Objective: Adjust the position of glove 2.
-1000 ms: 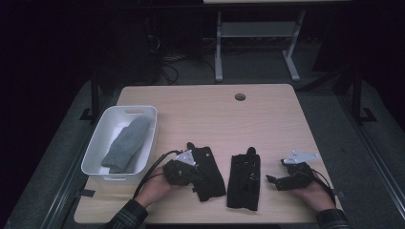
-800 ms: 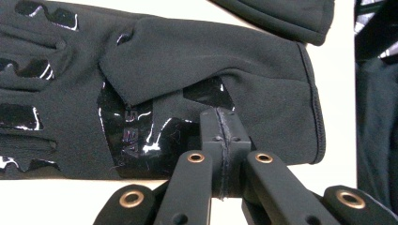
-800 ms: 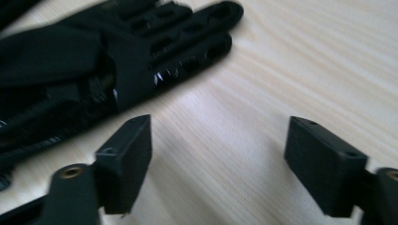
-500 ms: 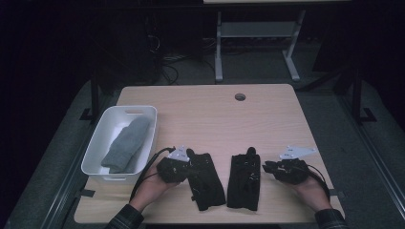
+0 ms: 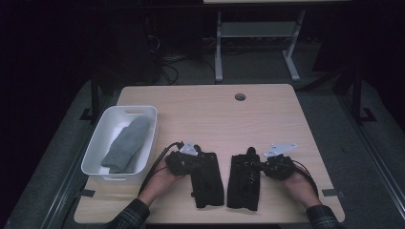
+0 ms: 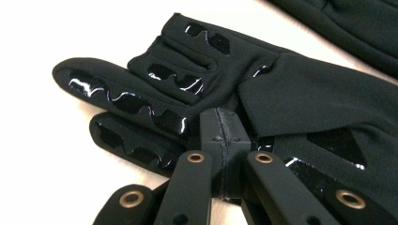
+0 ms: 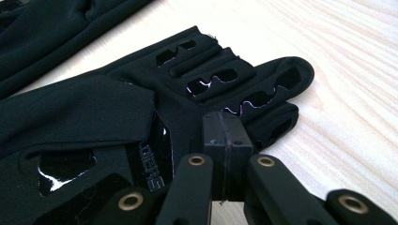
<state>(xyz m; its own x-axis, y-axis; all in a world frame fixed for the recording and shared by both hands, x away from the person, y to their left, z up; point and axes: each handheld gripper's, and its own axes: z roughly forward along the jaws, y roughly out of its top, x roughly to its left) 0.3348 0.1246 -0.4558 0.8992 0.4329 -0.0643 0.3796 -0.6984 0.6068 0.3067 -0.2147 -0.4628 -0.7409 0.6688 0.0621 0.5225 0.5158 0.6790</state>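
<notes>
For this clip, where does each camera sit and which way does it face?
High view: above the person's side, facing forward and down on the table; both hands, white bin.
Left gripper view: rides the left gripper, facing the left glove; closed jaws show.
Right gripper view: rides the right gripper, facing the right glove.
Shared: both gloves.

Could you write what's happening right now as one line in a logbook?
left gripper: shut, at left black glove | right gripper: shut, at right black glove | grey sock: in white bin
</notes>
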